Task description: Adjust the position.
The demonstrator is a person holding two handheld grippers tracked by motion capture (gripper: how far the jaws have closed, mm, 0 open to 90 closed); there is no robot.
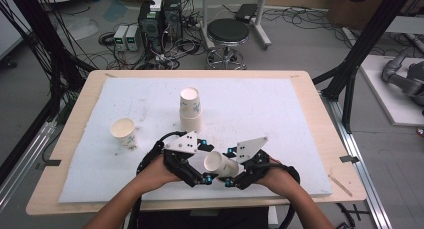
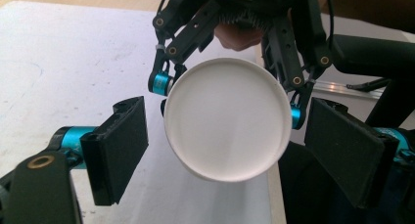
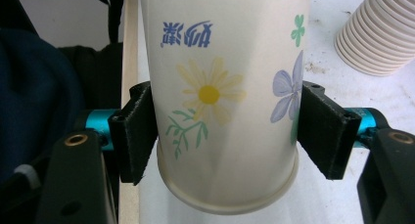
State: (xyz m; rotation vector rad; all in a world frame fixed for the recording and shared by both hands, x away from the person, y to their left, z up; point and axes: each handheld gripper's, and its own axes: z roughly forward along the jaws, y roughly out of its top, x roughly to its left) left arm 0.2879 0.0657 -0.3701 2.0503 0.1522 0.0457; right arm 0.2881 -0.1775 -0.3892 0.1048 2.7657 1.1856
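The person's forearms come in at the bottom of the high view, a hand on each tool at the near edge of the table. The right gripper (image 1: 231, 179) is clamped on a paper cup (image 1: 220, 164), its two black pads pressed against the cup's flowered sides just above the rim, as the right gripper view shows. The cup is held tipped over above the near middle of the white sheet (image 1: 280, 109), its open mouth turned toward the left gripper (image 1: 205, 161). That gripper's jaws stand spread wide, one on either side of the cup's mouth and clear of it.

The white sheet is scuffed and stained, and covers most of a pale wooden table (image 1: 320, 119). A stack of cups (image 1: 190, 109) stands upside down near the sheet's middle. A single cup (image 1: 123, 132) stands upright toward the left, well apart from the stack.

Beyond the table is a grey floor strewn with cables. A round black stool (image 1: 228, 39) stands behind the far edge, with computer boxes (image 1: 160, 19) to its left. Black frame posts rise at both sides of the table.
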